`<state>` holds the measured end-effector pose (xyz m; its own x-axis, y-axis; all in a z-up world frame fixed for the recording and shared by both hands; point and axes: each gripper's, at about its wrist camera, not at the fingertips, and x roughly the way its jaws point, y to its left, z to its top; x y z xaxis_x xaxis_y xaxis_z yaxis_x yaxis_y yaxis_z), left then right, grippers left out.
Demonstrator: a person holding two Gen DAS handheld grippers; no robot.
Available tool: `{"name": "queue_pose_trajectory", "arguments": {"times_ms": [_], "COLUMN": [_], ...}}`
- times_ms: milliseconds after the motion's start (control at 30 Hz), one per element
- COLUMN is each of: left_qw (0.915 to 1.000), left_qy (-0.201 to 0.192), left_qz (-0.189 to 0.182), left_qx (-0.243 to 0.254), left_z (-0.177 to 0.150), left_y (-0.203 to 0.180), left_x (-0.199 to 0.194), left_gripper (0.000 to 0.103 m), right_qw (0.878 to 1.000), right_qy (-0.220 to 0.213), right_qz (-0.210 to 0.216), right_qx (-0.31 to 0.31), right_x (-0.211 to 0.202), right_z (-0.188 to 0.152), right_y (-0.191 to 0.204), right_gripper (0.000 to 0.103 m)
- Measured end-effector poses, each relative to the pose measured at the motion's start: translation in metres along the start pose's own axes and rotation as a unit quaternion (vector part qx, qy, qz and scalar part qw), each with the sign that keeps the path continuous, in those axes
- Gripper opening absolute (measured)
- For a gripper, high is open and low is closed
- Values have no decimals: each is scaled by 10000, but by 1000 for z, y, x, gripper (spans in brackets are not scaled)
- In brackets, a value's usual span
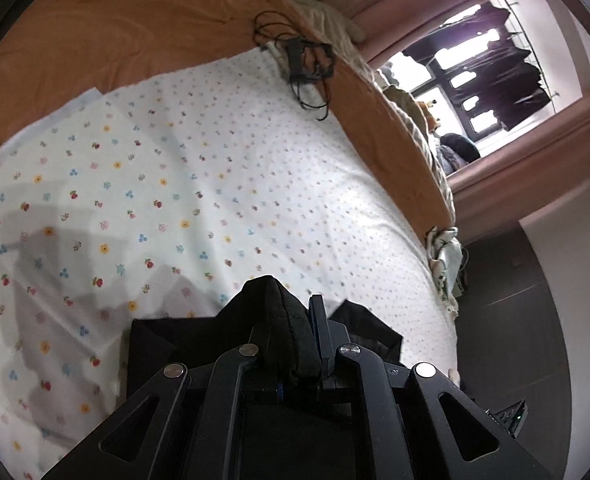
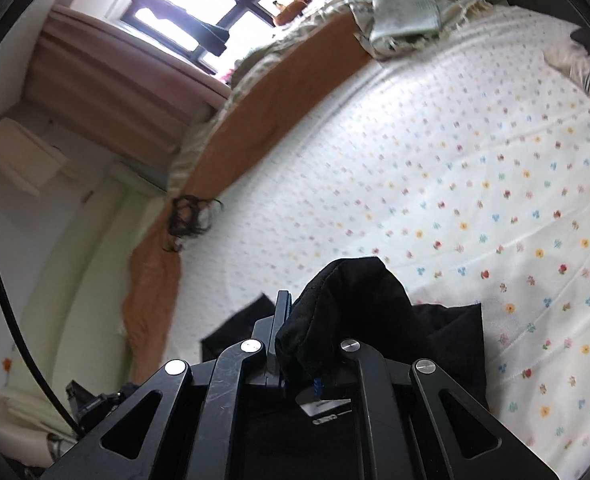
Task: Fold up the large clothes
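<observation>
A black garment (image 1: 163, 340) hangs from both grippers above a bed with a white flower-print sheet (image 1: 215, 184). My left gripper (image 1: 295, 320) is shut on a thick hemmed fold of the garment, which bulges up between the fingers. My right gripper (image 2: 307, 312) is shut on another bunched edge of the same black garment (image 2: 451, 332). The rest of the garment drapes down below each gripper and is mostly hidden by the gripper bodies.
An orange blanket (image 1: 115, 28) covers the far part of the bed. A tangle of black cable (image 1: 303, 64) lies at its edge and also shows in the right wrist view (image 2: 187, 216). Folded pale cloth (image 2: 403, 12) lies at the bed's far end. A window (image 1: 487, 80) with pink curtains stands beyond.
</observation>
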<state>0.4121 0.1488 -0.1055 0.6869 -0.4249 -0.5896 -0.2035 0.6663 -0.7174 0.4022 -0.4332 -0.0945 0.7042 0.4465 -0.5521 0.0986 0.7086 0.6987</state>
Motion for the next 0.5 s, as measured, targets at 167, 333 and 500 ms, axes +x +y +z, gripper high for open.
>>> {"name": "queue_pose_trajectory", "arguments": {"times_ms": [167,333,500], "left_qw": [9999,9993,9998], "left_qy": [-121,-25,22], "left_qz": [68,90,97], "left_qx": [-101,-356,-181], "left_z": [11,24,20], "left_y": [3,4,0], "left_x": [10,23,8], "left_gripper": [10,15,50], "right_qw": [9999,9989,9970], "right_qy": [79,7,-164], "right_qz": [-48,-416,-722], "right_qx": [-60,-197,-202], "right_x": [20,31,15], "right_z": [6,17,19], "right_y": [0,13,14], "right_gripper": [9,25,64]}}
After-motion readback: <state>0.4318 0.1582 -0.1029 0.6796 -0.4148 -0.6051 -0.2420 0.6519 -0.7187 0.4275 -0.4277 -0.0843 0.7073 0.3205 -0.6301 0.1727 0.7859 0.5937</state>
